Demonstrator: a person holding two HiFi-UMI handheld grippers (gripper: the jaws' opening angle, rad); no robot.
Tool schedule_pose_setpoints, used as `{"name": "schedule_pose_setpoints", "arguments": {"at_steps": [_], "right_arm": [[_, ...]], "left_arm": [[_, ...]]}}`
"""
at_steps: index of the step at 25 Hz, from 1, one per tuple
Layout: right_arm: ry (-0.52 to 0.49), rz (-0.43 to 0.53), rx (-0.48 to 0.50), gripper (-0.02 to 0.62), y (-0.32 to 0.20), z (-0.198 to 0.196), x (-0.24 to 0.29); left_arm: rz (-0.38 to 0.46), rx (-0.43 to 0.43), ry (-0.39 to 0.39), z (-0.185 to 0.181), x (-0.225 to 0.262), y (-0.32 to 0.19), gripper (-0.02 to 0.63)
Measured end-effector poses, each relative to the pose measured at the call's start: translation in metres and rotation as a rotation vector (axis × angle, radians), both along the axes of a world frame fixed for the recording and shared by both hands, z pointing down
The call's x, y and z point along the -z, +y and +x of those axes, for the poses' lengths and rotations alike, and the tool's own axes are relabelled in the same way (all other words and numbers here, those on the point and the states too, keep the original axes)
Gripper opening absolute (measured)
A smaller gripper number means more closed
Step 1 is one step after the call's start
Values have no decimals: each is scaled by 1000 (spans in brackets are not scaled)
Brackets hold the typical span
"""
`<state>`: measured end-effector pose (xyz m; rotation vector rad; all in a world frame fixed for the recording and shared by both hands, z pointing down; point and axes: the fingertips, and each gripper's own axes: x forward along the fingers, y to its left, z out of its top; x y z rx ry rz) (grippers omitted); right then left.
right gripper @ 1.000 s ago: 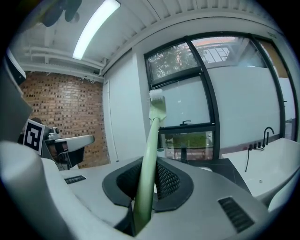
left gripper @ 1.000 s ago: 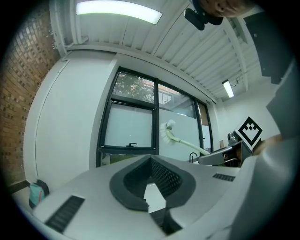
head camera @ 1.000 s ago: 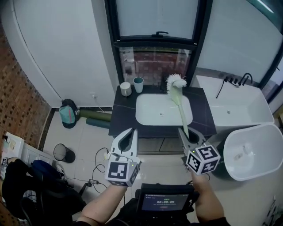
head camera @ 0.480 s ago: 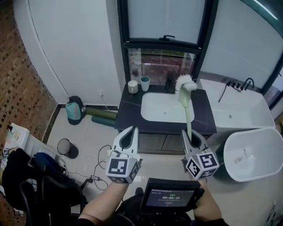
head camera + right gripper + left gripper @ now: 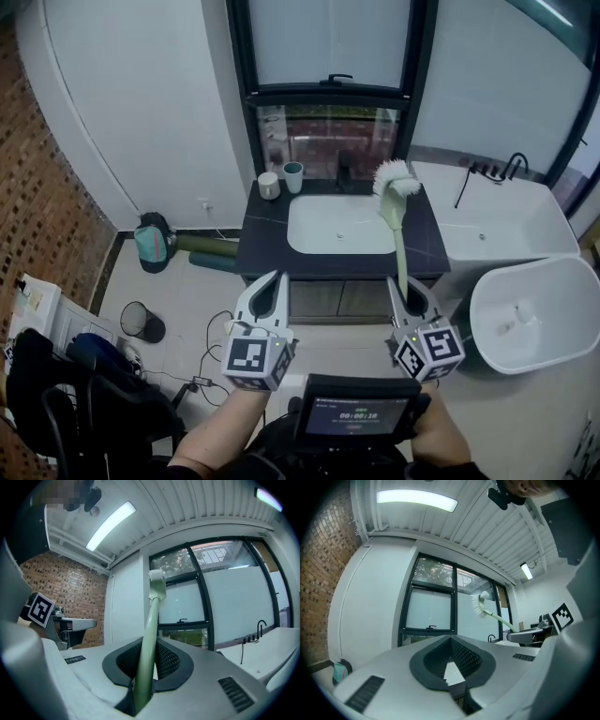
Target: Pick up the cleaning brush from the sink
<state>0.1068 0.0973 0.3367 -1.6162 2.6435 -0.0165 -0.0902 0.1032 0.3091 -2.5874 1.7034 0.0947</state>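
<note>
As far as I can judge, the pick-up itself is done. The brush [image 5: 399,234] is clear of the sink [image 5: 292,230] and up in the air in front of you. Its green handle runs down into your right gripper [image 5: 405,286], and from your head camera the white bristle head lines up with the right rear corner of the dark tabletop [image 5: 258,239].

In the right gripper view, the jaws are clamped on the lower end of the handle [image 5: 149,634], which stands between the pads, leaning only slightly.

Your left gripper [image 5: 270,286] is held level alongside, well apart from the brush, with its jaws closed on nothing.

What the next move seems to call for is a firm squeeze and a steady wrist. The bristle end sits far from the grip, so the long handle could pivot in the pads.
</note>
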Motion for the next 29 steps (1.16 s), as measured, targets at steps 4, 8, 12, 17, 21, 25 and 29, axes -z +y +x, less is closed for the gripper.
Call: {"name": "schedule_pose_setpoints", "arguments": {"at_steps": [4,8,12,17,21,25,29], "right_arm": [[-7,1,-18,28,3,8,2],[-8,5,-25,28,4,9,2],[-2,1,-18,28,5,11,-1],[-6,-7,-12,28,14,6,8],[-1,-7,-16,28,17,5,11],[3,1,-14,28,14,5,10],[2,-2,-15,28,19,4,8]], "left_arm": [[-7,-5,8,3,0,-1,9],[-29,-12,10,1,-4,-3,9],[-23,-15,7,3,0,-1,9],[-63,-5,20,-3,-2,5,9],[-47,-17,21,-1,3,10,9],[-63,-13,15,-1,-4,7,9],[-62,-16,17,-1,-5,11,9]]}}
